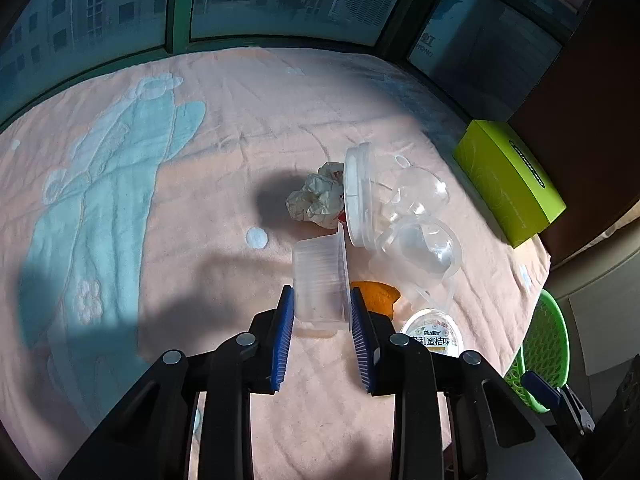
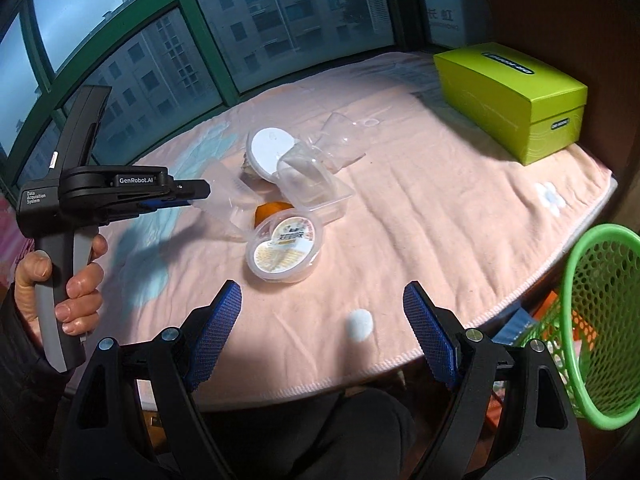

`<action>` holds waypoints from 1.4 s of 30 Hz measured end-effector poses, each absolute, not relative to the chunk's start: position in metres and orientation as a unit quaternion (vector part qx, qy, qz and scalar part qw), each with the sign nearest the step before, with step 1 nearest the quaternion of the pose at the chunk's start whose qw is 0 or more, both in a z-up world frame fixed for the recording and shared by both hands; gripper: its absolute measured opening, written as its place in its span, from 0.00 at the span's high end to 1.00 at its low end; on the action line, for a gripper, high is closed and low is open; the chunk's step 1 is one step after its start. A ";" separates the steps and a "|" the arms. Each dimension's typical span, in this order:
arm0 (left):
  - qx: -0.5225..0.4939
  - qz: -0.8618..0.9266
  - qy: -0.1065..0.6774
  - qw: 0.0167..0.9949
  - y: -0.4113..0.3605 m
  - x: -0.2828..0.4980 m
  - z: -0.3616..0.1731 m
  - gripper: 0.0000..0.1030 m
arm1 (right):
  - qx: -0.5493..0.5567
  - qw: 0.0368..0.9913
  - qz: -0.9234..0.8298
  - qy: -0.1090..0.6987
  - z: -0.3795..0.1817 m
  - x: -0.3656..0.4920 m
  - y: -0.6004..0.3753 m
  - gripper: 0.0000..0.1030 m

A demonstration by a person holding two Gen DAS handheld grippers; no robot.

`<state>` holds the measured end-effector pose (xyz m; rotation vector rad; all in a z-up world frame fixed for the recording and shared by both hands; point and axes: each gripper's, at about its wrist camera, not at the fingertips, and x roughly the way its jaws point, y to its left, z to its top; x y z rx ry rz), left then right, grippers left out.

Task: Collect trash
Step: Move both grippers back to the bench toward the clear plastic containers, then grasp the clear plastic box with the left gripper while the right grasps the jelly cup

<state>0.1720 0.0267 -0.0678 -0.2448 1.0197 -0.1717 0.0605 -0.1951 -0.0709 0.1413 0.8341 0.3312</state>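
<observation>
On the pink-clothed worktop (image 2: 420, 216), the trash lies in a loose heap near the middle. The left tongs (image 1: 322, 304) are clenched on a clear rectangular plastic tub (image 1: 320, 280), its blue pads pressing the tub's two sides; from the right wrist view the same tub (image 2: 228, 204) sits at the tip of the left tongs (image 2: 200, 196), at about 9 o'clock of the heap. Just beyond it at 12 o'clock lies a crumpled paper wad (image 1: 316, 200), touching a white-lidded round container (image 1: 358, 196) tipped on its side. At 3 o'clock of the tub are clear domed cups (image 1: 424, 236), an orange peel (image 1: 378, 294) and a sealed pudding cup (image 2: 284, 248) with a printed lid. The right tongs (image 2: 322, 334) are released, jaws spread wide above bare cloth at the near edge, holding nothing. A green mesh basket (image 2: 600, 320) hangs off the worktop's edge at 4 o'clock, and a lime-green box (image 2: 512, 100) rests at 1 o'clock.
</observation>
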 end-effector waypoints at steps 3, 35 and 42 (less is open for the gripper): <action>-0.107 -0.079 0.479 0.867 0.030 0.169 -0.062 0.74 | 0.058 0.896 0.170 0.406 -0.075 0.068 -0.184 0.20; -0.109 -0.087 0.443 0.886 0.056 0.141 -0.019 0.74 | 0.025 0.880 0.171 0.442 -0.109 0.117 -0.141 0.37; -0.105 -0.112 0.441 0.884 0.039 0.136 -0.013 0.74 | 0.050 0.883 0.175 0.433 -0.098 0.098 -0.163 0.37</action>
